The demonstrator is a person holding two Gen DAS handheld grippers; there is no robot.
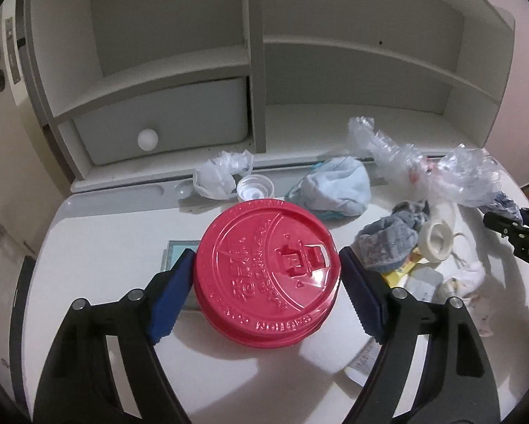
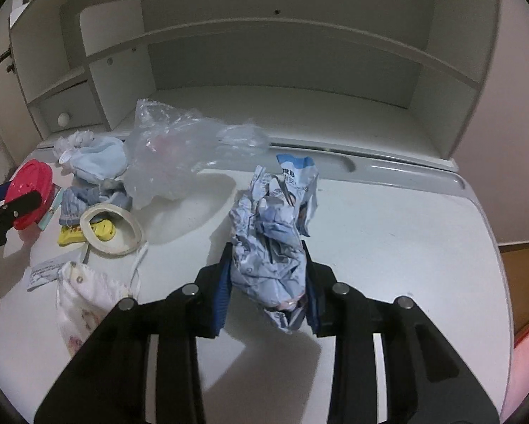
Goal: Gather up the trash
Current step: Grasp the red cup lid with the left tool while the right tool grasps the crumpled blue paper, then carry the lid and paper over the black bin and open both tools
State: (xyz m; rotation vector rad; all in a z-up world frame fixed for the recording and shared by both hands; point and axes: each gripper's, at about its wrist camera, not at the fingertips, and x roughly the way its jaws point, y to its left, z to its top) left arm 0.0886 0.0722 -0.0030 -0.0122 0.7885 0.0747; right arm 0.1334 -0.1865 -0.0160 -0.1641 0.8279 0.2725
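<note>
Both pairs of jaws have something between them: the left gripper (image 1: pixel 266 284) has its blue pads against the two sides of a red plastic cup lid (image 1: pixel 266 277), clasping it by the rim just above the white desk (image 1: pixel 98 240), while the right gripper (image 2: pixel 267 282) is clenched on a crumpled blue-and-white wrapper (image 2: pixel 273 236), whose printed top sticks up past the fingertips. From the right wrist view the lid (image 2: pixel 29 192) sits at the far left of the desk (image 2: pixel 388 240), with the other gripper's black arm crossing in front of it. Between the two hands lies a litter of trash: a clear plastic bag (image 2: pixel 169 162) bunched up near the back edge, a pale blue cloth bundle (image 2: pixel 100 160) beside it, a grey-blue sock (image 2: pixel 75 206), a cream roll of tape (image 2: pixel 110 229) lying over something yellow (image 2: pixel 70 236), and a white drawstring pouch (image 2: pixel 84 296) nearest the front. Behind the lid, in the left wrist view, a small white screw cap (image 1: pixel 255 187) rests next to a wad of white tissue (image 1: pixel 222 173). A flat greenish card or box peeks out under the lid, though I cannot make out what it is. At the back stands a white hutch (image 1: pixel 254 56) with shelves, a drawer with a round knob (image 1: pixel 147 139), and a star cut-out near the top.
</note>
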